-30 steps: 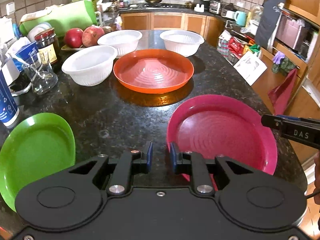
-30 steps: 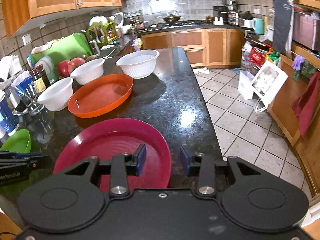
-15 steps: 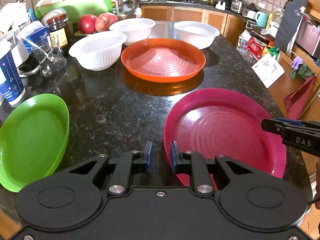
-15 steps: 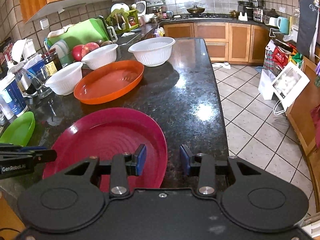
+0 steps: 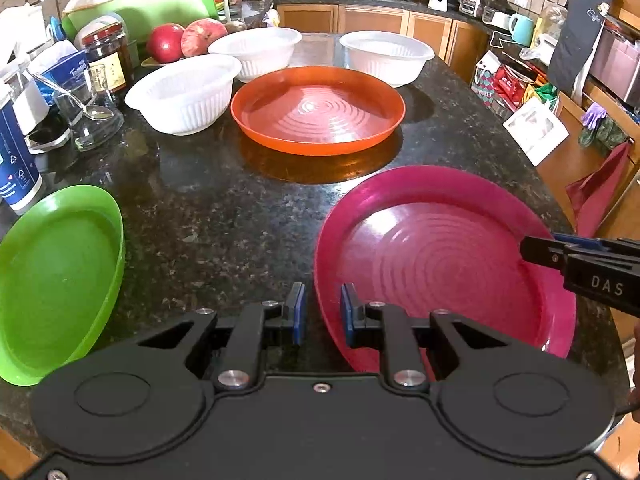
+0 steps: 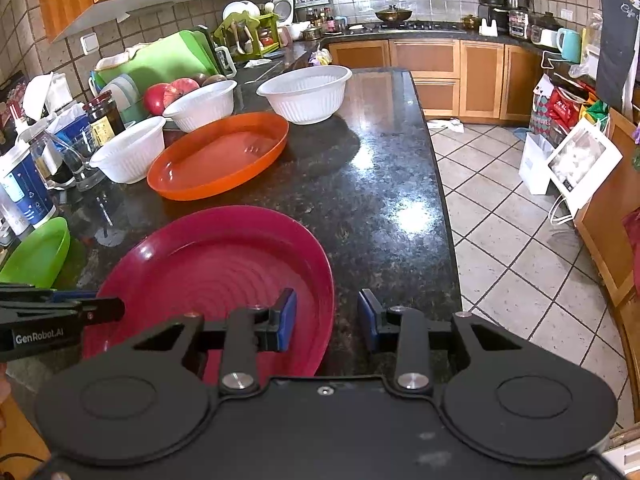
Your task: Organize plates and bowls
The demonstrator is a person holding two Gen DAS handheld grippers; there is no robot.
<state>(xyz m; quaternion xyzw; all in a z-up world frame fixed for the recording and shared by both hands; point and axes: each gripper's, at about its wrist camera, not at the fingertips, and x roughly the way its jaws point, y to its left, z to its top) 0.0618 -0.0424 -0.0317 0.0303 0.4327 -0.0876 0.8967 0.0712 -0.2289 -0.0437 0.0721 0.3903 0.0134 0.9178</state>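
A pink plate (image 5: 440, 260) (image 6: 224, 264) lies on the dark granite counter (image 5: 224, 216) near its front edge. My left gripper (image 5: 322, 312) straddles the plate's left rim, and its pads stand apart from the rim. My right gripper (image 6: 326, 320) straddles the right rim; its jaws are closing with a gap still showing on both sides. Each gripper also shows in the other's view, the right gripper (image 5: 536, 250) and the left gripper (image 6: 100, 308). Beyond the pink plate lies an orange plate (image 5: 316, 112), and a green plate (image 5: 52, 280) sits at the left. Three white bowls (image 5: 180, 92) (image 5: 256, 50) (image 5: 386, 56) ring the orange plate.
Along the left wall stand a dark jar (image 5: 106, 56), a glass with a spoon (image 5: 88, 116), a blue and white cup (image 5: 16, 168), red fruit (image 5: 180, 42) and a green board (image 5: 152, 4). The counter's right edge (image 6: 440, 184) drops to a tiled floor.
Both views have dipped a little, so the plates fill more of the picture. The right gripper's jaws have narrowed slightly around the pink plate's rim. The left jaws keep the same gap.
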